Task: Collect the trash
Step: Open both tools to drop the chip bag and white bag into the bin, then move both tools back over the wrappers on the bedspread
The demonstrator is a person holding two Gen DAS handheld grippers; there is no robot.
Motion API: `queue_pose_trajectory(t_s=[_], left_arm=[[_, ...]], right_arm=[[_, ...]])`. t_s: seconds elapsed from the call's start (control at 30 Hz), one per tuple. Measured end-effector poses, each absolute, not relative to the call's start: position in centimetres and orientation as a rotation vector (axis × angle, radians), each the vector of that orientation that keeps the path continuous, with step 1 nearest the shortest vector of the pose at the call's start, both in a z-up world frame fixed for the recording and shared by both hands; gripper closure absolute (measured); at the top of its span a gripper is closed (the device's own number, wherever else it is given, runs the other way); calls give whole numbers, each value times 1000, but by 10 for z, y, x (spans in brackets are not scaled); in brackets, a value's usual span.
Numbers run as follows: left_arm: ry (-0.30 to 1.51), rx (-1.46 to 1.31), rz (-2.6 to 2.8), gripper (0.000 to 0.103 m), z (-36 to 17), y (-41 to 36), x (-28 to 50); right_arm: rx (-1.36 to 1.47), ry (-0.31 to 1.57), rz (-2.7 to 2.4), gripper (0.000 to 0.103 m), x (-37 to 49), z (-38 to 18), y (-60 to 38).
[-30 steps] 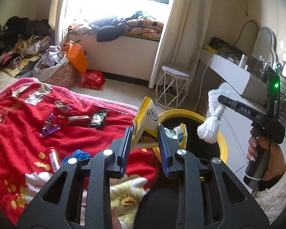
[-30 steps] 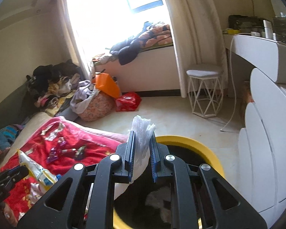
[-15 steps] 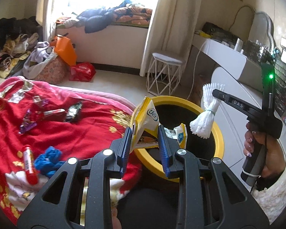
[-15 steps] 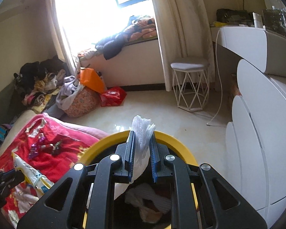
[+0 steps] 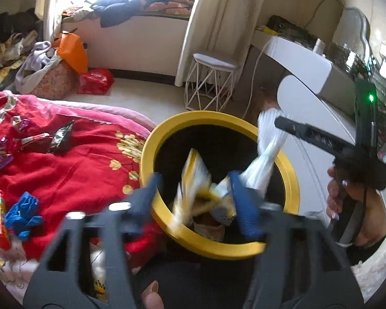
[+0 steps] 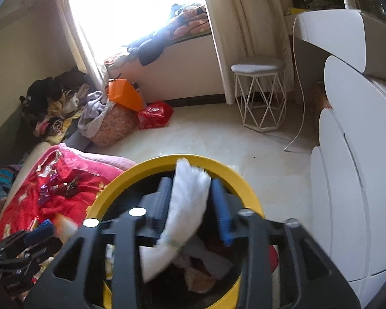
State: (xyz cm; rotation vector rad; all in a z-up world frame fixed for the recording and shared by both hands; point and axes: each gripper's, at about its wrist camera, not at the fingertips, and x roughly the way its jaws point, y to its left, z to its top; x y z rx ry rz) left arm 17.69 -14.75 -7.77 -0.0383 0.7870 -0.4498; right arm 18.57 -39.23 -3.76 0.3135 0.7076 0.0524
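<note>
Left tongs (image 5: 195, 195) are opening, the crinkled yellow snack wrapper (image 5: 195, 180) dropping loose between them; print unreadable. Right tongs (image 6: 190, 203) are opening around the white foam netting (image 6: 185, 206), above the round yellow-rimmed bin (image 6: 234, 177).

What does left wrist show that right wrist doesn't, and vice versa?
Left wrist only: the blurred yellow-and-white snack wrapper loose between the opening left gripper fingers, and the hand holding the right gripper.
Right wrist only: the right gripper's own fingers opening around the white plastic bundle.
Both: the yellow-rimmed black trash bin, the red floral blanket, the white wire-frame stool.
</note>
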Motion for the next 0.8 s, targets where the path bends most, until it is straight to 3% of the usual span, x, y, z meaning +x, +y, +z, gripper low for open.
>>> queue_pose_trajectory(t_s=[0.13, 0.17, 0.4, 0.8], left_arm=[[747, -95, -411, 19, -58, -126, 169], [729, -85, -400, 10, -52, -122, 165], [647, -73, -313, 11, -30, -87, 136], [595, -104, -198, 11, -14, -29, 116]], right_arm=[[324, 698, 65, 53, 178, -35, -386], [309, 695, 60, 52, 177, -33, -383], [295, 643, 105, 38, 164, -13, -350], [241, 590, 255, 27, 148, 25, -286]])
